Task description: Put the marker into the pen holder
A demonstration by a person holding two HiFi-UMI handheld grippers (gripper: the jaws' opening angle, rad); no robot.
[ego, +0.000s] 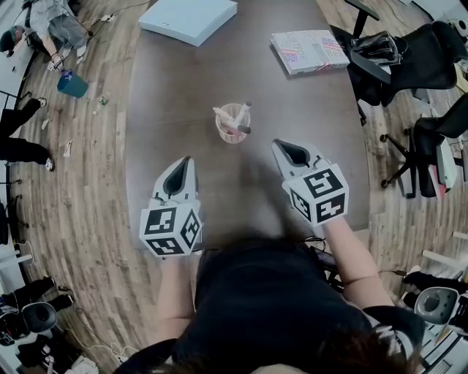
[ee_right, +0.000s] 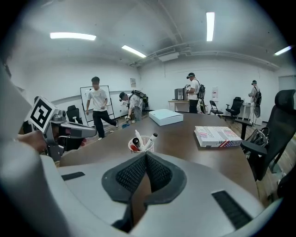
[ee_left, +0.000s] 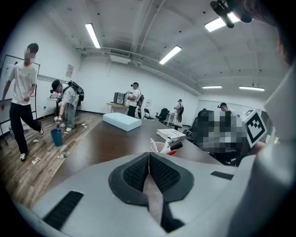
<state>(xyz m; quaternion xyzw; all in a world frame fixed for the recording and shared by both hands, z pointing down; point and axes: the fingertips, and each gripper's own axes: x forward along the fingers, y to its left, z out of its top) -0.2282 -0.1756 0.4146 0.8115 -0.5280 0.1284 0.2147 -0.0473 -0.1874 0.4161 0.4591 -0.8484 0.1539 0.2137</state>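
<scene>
A clear pen holder [ego: 232, 126] stands upright near the middle of the dark table [ego: 168, 102]. Several markers sit in it, one white with a black cap [ego: 243, 117] leaning right. Both grippers hover over the table on the near side of the holder, apart from it. My left gripper [ego: 186, 162] is shut with nothing between its pads, and the holder [ee_left: 159, 147] shows just past its tips [ee_left: 149, 155]. My right gripper [ego: 281, 146] is also shut and empty, pointing at the holder [ee_right: 141, 144] and the black-capped marker [ee_right: 150, 140] from close by [ee_right: 145, 155].
A flat pale blue box [ego: 189, 18] lies at the table's far end and a patterned book [ego: 311, 50] at the far right. Black office chairs [ego: 431, 44] crowd the right side. A teal bin [ego: 72, 84] stands on the wooden floor at left, and several people stand around the room.
</scene>
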